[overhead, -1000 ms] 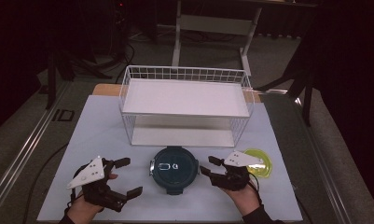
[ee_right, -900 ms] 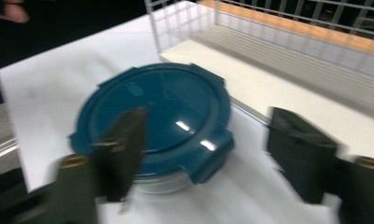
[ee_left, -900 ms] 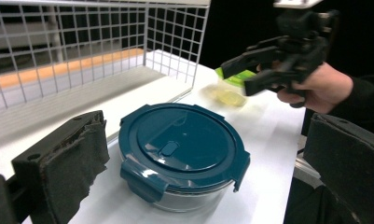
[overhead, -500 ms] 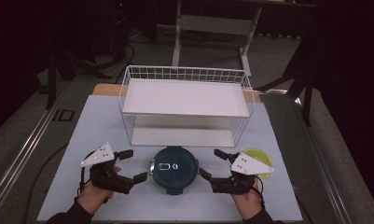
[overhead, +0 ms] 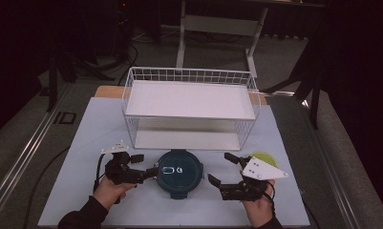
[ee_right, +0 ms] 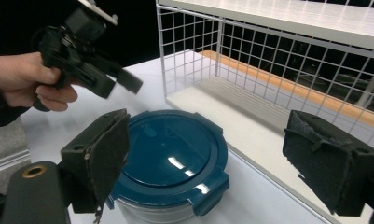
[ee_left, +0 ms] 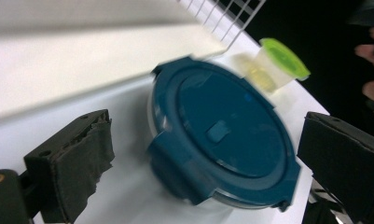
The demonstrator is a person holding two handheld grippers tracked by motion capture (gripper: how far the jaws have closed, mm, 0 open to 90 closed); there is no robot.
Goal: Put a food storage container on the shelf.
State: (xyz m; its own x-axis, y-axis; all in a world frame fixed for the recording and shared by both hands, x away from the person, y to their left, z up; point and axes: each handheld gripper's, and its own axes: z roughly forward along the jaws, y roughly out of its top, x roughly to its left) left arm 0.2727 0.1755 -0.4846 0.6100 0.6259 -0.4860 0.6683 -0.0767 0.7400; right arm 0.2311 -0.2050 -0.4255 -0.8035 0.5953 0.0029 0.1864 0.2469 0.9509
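**Approach to lidded container under way**

Container [overhead: 179,172] sits on table [overhead: 74,157] before wire rack [overhead: 189,102]. Left gripper [overhead: 140,166] and right gripper [overhead: 223,171] flank it, jaws wide, empty. Next: close on opposite rims, squarely.
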